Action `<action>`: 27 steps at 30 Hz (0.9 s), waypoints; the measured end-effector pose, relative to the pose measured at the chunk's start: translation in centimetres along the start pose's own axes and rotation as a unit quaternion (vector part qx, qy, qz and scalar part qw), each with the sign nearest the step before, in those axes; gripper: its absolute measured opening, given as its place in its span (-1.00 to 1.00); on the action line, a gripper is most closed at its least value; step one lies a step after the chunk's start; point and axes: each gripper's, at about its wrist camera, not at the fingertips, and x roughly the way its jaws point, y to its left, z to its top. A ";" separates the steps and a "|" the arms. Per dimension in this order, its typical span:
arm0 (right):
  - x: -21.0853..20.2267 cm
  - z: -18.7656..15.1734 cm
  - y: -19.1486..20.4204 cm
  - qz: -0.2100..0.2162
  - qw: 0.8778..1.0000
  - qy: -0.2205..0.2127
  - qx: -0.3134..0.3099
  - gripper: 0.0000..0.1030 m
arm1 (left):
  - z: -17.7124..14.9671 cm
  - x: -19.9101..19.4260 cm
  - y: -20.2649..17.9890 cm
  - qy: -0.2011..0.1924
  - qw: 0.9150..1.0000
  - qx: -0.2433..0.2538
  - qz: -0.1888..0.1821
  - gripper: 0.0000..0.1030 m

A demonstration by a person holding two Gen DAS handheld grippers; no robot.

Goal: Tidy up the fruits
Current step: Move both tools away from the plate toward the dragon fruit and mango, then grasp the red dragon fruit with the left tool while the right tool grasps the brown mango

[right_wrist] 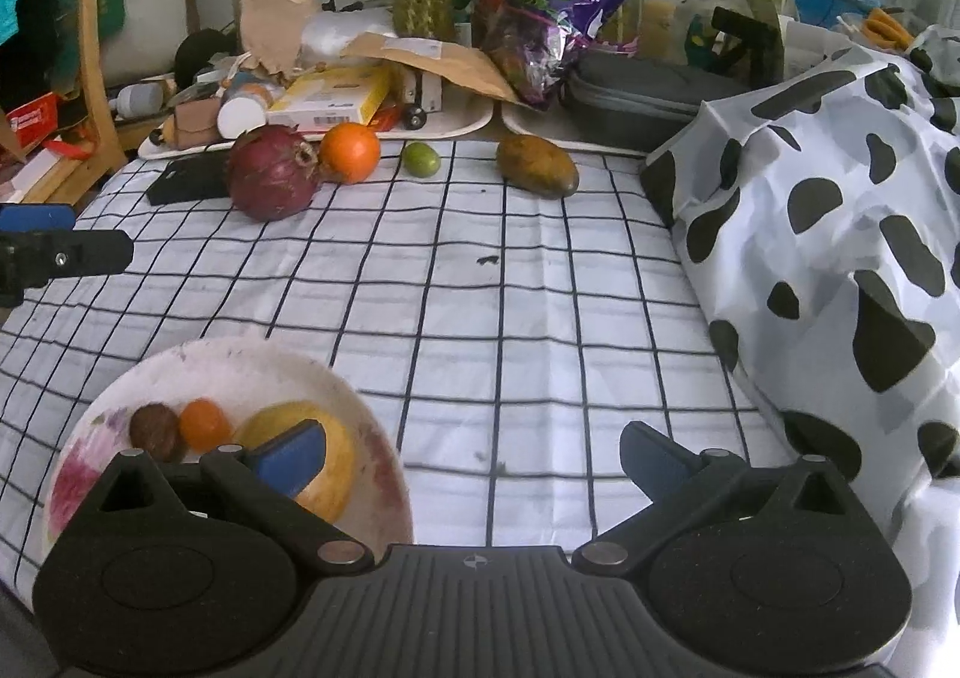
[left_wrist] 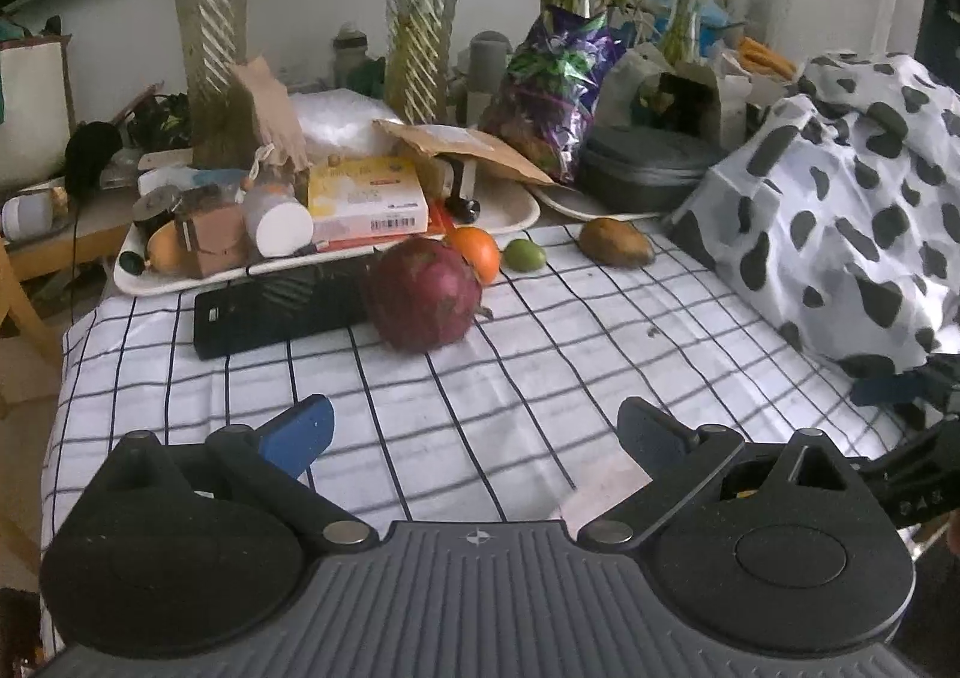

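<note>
Along the far edge of the checked cloth [right_wrist: 510, 288] covering the counter, four fruits are sitting in a row: a dark red dragon fruit [right_wrist: 273, 174] leftmost, an orange [right_wrist: 350, 152] touching its right side, a small green lime [right_wrist: 420, 159] a little apart, then a brownish mango [right_wrist: 537, 165] farther right. Behind the dragon fruit a flat black device [left_wrist: 279, 309] is lying on the cloth, and cluttered trays [left_wrist: 516, 210] are standing just beyond the row.

Near me, a white plate [right_wrist: 240, 372] is resting on the cloth at lower left of the right wrist view. It is holding a brown round fruit [right_wrist: 156, 431], a small orange fruit [right_wrist: 205, 425] touching it, and a yellow fruit [right_wrist: 336, 456] beside those.

I am holding my right gripper [right_wrist: 474, 453] with fingers spread wide, nothing between them; the left finger is overlapping the yellow fruit in view, contact uncertain. My left gripper [left_wrist: 474, 429] is hovering over bare cloth, fingers likewise spread and empty. A spotted cloth [right_wrist: 840, 234] is lying heaped at right.
</note>
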 end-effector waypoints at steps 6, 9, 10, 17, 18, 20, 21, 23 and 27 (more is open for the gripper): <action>1.2 1.4 -0.5 -0.007 1.000 -0.002 -0.002 1.00 | 1.1 2.1 0.9 0.006 1.000 0.005 0.007 0.99; 1.8 2.1 -0.7 -0.009 1.000 -0.005 0.000 1.00 | 1.5 3.1 1.2 0.005 1.000 0.011 0.011 0.99; 2.0 2.4 -0.8 -0.010 1.000 -0.006 0.000 1.00 | 1.7 3.4 1.3 0.004 1.000 0.013 0.013 0.99; 3.6 4.2 -1.4 -0.017 1.000 -0.009 0.005 1.00 | 2.8 5.7 1.9 -0.001 1.000 0.011 0.002 0.99; 3.9 4.4 -1.5 -0.017 1.000 -0.009 0.006 1.00 | 3.0 6.2 2.0 -0.002 1.000 0.012 0.001 0.99; 4.4 5.0 -1.7 -0.017 1.000 -0.008 0.009 1.00 | 3.4 7.0 2.1 0.001 1.000 0.012 0.001 0.99; 4.7 5.2 -1.8 -0.016 1.000 -0.008 0.010 1.00 | 3.5 7.4 2.2 0.002 1.000 0.012 0.001 0.99; 5.2 5.8 -1.9 -0.015 1.000 -0.007 0.011 1.00 | 3.8 8.2 2.6 0.003 1.000 0.009 -0.003 0.99; 6.4 6.8 -2.0 -0.014 1.000 -0.004 0.008 1.00 | 4.4 9.9 3.3 0.005 1.000 0.006 -0.003 0.99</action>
